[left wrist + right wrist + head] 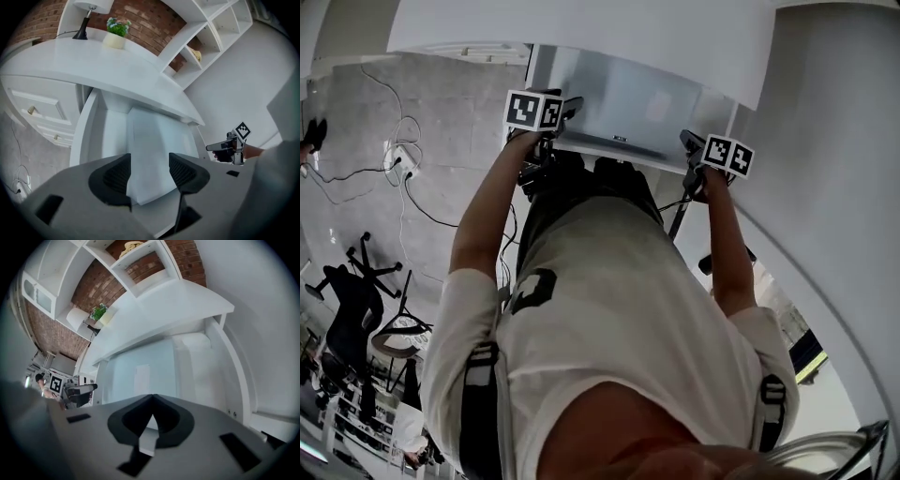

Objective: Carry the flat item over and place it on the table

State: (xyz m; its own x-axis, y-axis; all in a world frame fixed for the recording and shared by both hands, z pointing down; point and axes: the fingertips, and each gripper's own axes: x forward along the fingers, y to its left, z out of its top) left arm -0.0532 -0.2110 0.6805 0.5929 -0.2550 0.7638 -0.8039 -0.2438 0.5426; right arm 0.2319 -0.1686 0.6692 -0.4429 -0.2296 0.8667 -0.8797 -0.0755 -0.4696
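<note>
Jaws of left gripper [150,161] apart, ribbed black pads [117,176] either side of smooth, thin, pale-grey rectangular flat panel [628,103], unclamped. Right gripper [152,399] clenched on panel's thin edge.

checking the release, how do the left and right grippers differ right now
The left gripper has its jaws apart, with the flat item between them, not clamped. The right gripper has its jaws closed, seemingly pinching that item's thin edge. In the head view the left gripper is at the item's left corner and the right gripper at its right corner. Both point at the same item.
</note>
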